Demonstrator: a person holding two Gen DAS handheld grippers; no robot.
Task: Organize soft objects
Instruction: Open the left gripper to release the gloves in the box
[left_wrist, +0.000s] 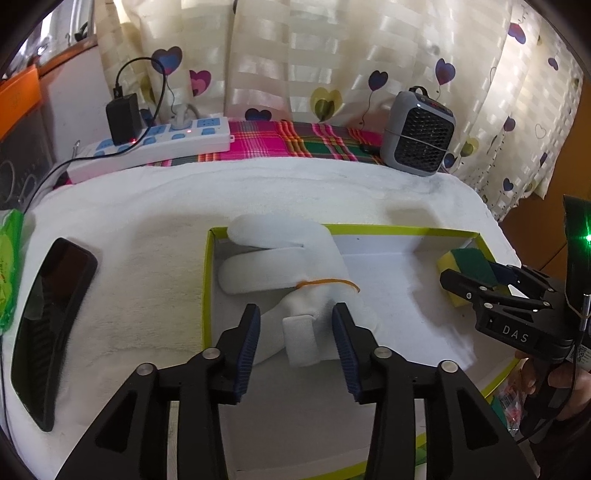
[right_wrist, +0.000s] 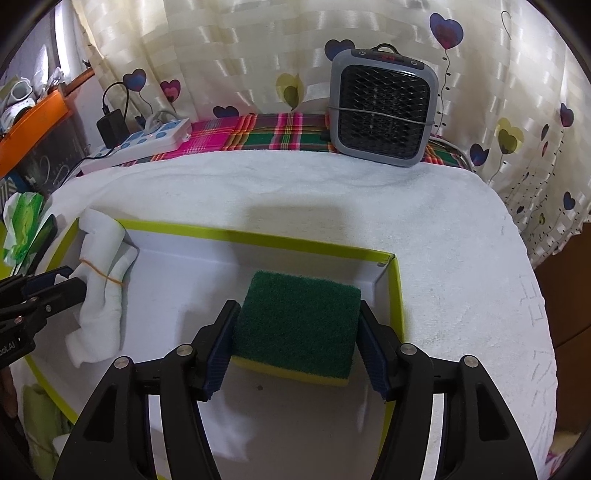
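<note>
White towelling covers the desk (right_wrist: 332, 192), and on it lies a shallow box (right_wrist: 229, 232) with a yellow-green rim and a white floor. Your left tongs (left_wrist: 295, 332) stand released: both blue pads are clear of the white cloth bundle (left_wrist: 295, 273), which lies between them in the box's left end, bound by an orange rubber band (left_wrist: 328, 283), its far end resting over the rim. Your right tongs (right_wrist: 297, 343) straddle a sponge (right_wrist: 299, 325), green scourer face up over a yellow layer, in the box's far right corner. The pads sit at the sponge's two sides; you cannot tell from either view whether they press on it or only flank it. The left view shows the sponge (left_wrist: 467, 267) near the right wall.

Beyond the box, against the heart-print curtain (right_wrist: 221, 55), stand a grey fan heater (right_wrist: 384, 110) and a white power strip (left_wrist: 155, 147) on plaid cloth (left_wrist: 295, 142). A black phone (left_wrist: 51, 325) lies left of the box.
</note>
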